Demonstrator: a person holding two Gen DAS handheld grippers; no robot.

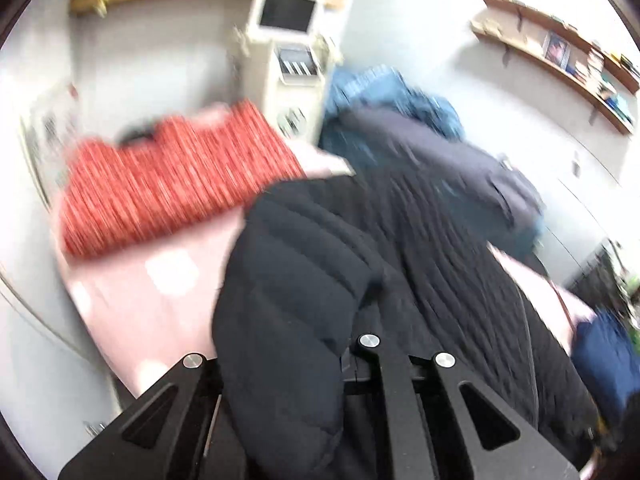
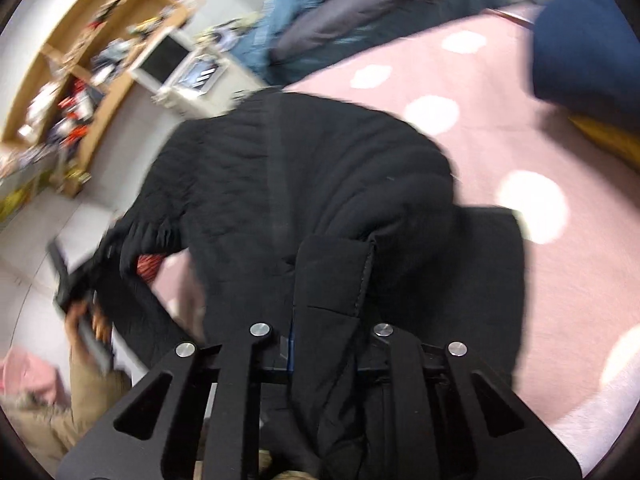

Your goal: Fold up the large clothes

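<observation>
A large black quilted jacket point(image 1: 400, 248) lies bunched on a pink bed cover with white dots point(image 2: 500, 128). My left gripper point(image 1: 316, 360) is shut on a fold of the black jacket, whose fabric fills the space between the jaws. My right gripper point(image 2: 320, 344) is shut on another part of the black jacket point(image 2: 304, 184), near a flat collar or flap. The other gripper and a hand point(image 2: 80, 312) show at the lower left of the right wrist view. Both views are motion-blurred.
A folded red striped garment point(image 1: 172, 184) lies on the bed at the left. A pile of blue and grey clothes point(image 1: 400, 120) sits at the far side. A navy item point(image 2: 580, 48) lies at the right. A white cabinet with a screen point(image 1: 284, 40) and wooden shelves point(image 1: 560, 52) stand behind.
</observation>
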